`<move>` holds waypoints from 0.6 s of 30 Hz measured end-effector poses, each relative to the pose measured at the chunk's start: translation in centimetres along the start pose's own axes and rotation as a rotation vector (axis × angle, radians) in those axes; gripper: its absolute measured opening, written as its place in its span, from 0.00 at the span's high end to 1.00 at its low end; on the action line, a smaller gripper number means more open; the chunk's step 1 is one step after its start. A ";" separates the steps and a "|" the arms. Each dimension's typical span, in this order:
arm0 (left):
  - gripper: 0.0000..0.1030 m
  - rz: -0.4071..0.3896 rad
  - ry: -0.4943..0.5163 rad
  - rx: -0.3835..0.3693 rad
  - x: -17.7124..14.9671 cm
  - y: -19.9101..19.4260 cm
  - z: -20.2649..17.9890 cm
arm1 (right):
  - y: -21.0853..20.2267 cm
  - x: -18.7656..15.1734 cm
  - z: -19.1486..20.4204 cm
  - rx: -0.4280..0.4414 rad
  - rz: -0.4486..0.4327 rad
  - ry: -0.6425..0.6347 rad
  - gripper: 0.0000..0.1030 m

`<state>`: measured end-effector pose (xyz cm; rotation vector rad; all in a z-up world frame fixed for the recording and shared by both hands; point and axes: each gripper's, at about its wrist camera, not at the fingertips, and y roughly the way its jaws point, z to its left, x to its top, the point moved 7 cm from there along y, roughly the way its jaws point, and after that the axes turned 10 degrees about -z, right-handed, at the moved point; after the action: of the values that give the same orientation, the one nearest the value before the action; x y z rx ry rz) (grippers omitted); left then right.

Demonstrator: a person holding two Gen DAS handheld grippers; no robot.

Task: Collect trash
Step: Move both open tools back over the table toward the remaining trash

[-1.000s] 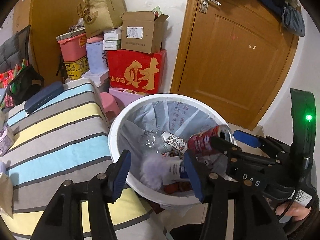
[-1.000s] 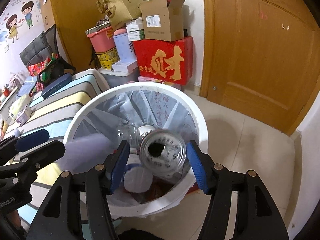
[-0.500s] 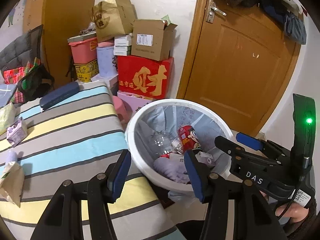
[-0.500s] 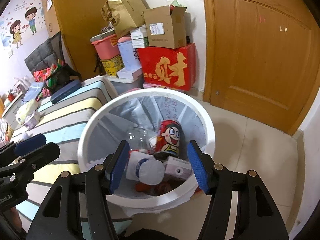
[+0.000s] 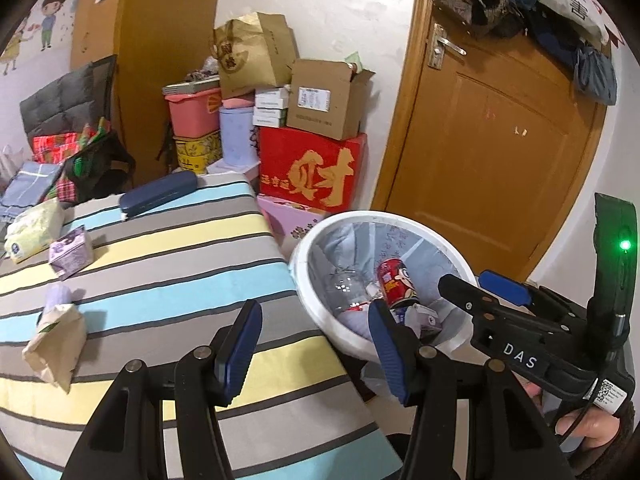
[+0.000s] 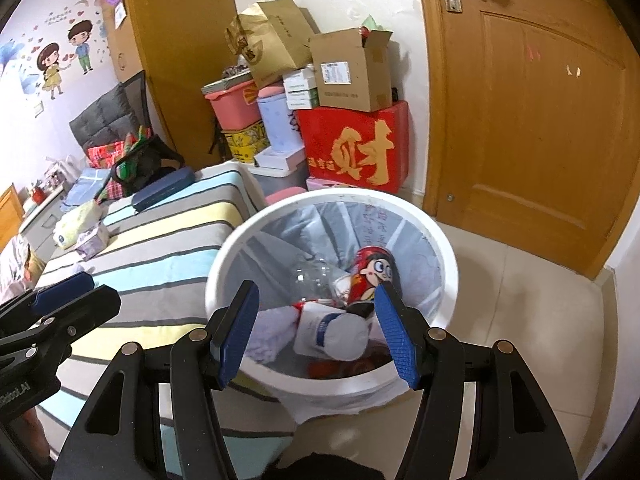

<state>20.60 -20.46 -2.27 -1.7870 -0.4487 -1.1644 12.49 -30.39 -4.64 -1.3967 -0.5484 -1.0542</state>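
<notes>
A white trash bin [image 6: 440, 240] with a grey liner stands on the floor beside the striped bed; it also shows in the left wrist view [image 5: 400, 220]. Inside lie a red cartoon can [image 6: 370, 272], a clear bottle [image 6: 316, 278], a white bottle [image 6: 332, 332] and other trash. My right gripper [image 6: 316, 328] is open and empty above the bin's near rim. My left gripper [image 5: 314, 346] is open and empty over the bed's edge, left of the bin. On the bed lie a crumpled paper bag [image 5: 54, 340], a purple carton [image 5: 72, 252] and a tissue pack [image 5: 34, 228].
Stacked boxes, with a red box [image 5: 312, 170] in front, stand against the far wall. A wooden door [image 5: 492, 148] is on the right. A dark blue case [image 5: 158, 194] and bags lie at the bed's far end. Tiled floor [image 6: 520, 320] lies right of the bin.
The red can dropped from my right gripper into the bin. A purple-white item fell from my left gripper into it. Both grippers pulled back and up from the bin; the left swung toward the bed.
</notes>
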 end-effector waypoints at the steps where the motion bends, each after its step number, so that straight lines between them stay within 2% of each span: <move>1: 0.46 -0.007 -0.001 0.006 0.0 -0.4 0.3 | -0.1 0.0 0.4 0.005 -0.004 -0.002 0.40; 5: 0.46 -0.026 -0.021 0.027 -0.1 -1.9 1.7 | -0.2 -0.3 1.9 0.025 -0.007 -0.015 0.40; 18: 0.46 -0.079 -0.051 0.173 -1.2 -6.8 8.2 | -0.6 -1.1 7.9 0.122 -0.009 -0.059 0.40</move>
<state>19.52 -9.87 -0.94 -1.6645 -0.6360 -1.1014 13.55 -22.48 -4.03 -1.3219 -0.6520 -0.9731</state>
